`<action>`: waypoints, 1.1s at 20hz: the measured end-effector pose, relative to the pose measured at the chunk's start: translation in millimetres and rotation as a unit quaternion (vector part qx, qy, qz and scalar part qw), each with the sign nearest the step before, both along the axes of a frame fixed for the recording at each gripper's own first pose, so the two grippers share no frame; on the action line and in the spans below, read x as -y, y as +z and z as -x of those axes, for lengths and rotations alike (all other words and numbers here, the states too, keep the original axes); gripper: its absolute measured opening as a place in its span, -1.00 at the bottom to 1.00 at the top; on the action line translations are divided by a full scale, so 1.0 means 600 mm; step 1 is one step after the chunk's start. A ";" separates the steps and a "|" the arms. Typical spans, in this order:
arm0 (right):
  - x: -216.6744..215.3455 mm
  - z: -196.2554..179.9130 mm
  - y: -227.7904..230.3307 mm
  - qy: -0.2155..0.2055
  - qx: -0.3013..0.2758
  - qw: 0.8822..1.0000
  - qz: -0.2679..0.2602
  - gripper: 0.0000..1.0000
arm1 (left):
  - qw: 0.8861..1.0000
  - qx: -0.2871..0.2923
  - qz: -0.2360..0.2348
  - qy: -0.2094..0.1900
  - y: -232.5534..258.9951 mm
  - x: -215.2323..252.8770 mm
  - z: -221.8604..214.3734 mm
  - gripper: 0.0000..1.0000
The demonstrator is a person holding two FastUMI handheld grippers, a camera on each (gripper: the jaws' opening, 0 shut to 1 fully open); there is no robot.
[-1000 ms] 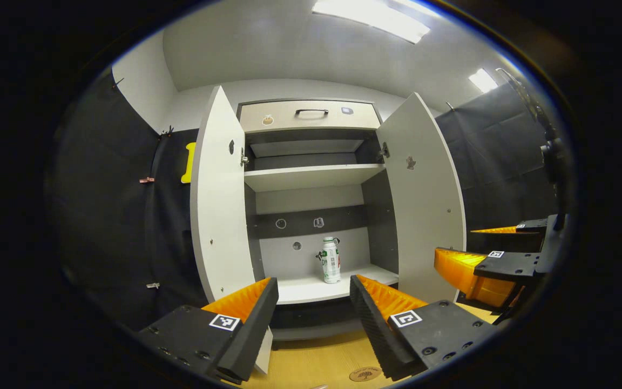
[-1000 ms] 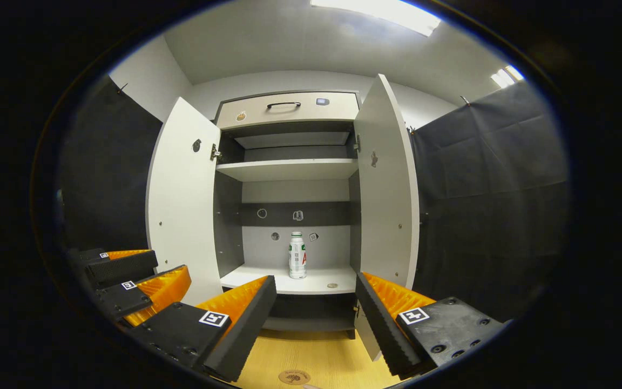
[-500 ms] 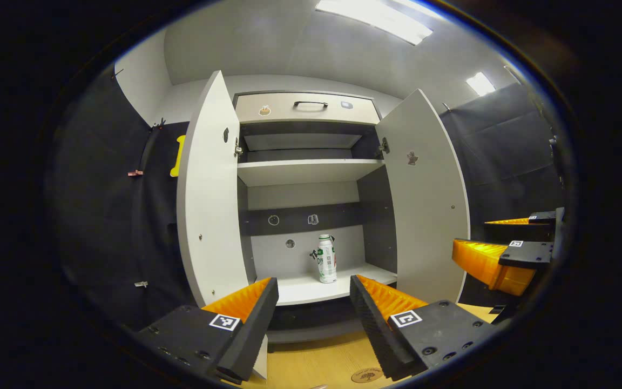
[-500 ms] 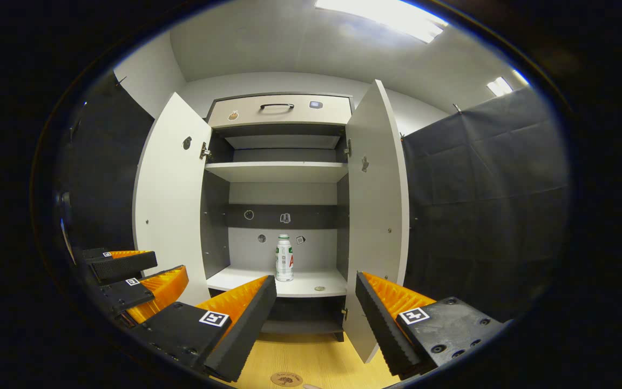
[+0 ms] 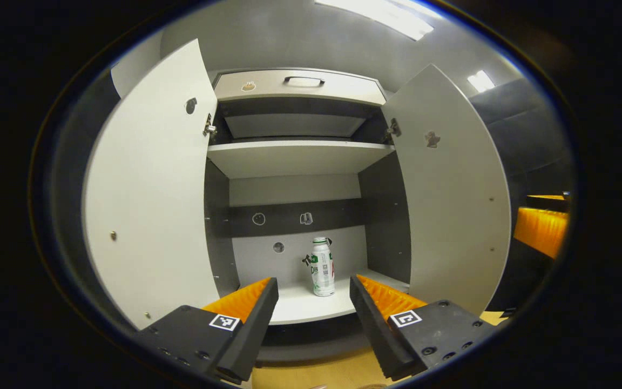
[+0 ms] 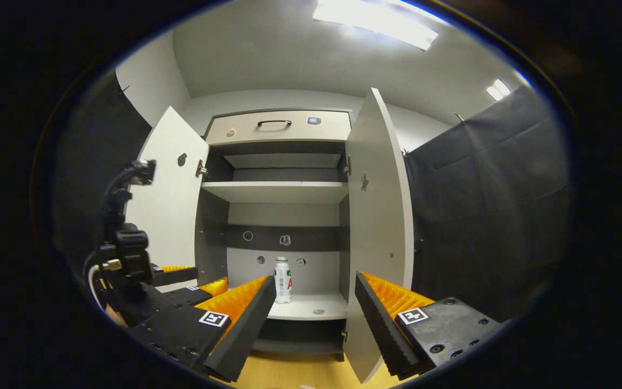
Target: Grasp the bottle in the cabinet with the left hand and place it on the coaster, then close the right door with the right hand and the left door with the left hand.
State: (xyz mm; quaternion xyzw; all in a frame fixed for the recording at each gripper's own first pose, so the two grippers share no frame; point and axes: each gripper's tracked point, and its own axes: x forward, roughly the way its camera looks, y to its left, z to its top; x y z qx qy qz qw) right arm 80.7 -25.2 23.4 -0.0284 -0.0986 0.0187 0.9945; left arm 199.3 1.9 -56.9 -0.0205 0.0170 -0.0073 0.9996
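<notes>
A small white bottle (image 5: 323, 266) with a green and red label stands upright on the cabinet's lower shelf (image 5: 297, 309); the right gripper view has the bottle (image 6: 283, 279) too. Both white doors are swung wide, the left door (image 5: 149, 183) and the right door (image 5: 451, 189). My left gripper (image 5: 312, 292) is open, level with the shelf's front edge, and the bottle is farther in, between the lines of its fingers. My right gripper (image 6: 315, 289) is open and empty, farther back from the cabinet. The left gripper (image 6: 181, 276) appears ahead of it on the left.
A drawer (image 5: 300, 86) with a dark handle tops the cabinet, above an upper shelf (image 5: 300, 156). A small round disc (image 6: 317, 312) lies on the lower shelf. A wooden table top (image 6: 300, 373) runs below the cabinet. Black cloth (image 6: 484, 205) hangs to the right.
My left gripper has moved forward to the cabinet, so the bottle and doors loom larger. The right gripper has stayed back, its view shifting slightly. Both stay open.
</notes>
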 end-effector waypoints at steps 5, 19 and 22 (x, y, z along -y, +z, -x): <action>0.016 -0.071 -0.024 0.045 -0.004 0.998 0.036 0.94 | 0.999 0.001 -0.018 0.030 -0.032 0.022 -0.160 0.72; -0.037 -0.191 -0.108 0.147 -0.055 0.987 0.038 0.95 | 1.000 -0.002 -0.002 -0.015 -0.125 0.064 -0.473 0.71; -0.040 -0.201 -0.100 0.149 -0.039 0.987 0.044 0.95 | 0.999 -0.037 0.027 -0.013 -0.174 0.060 -0.505 0.72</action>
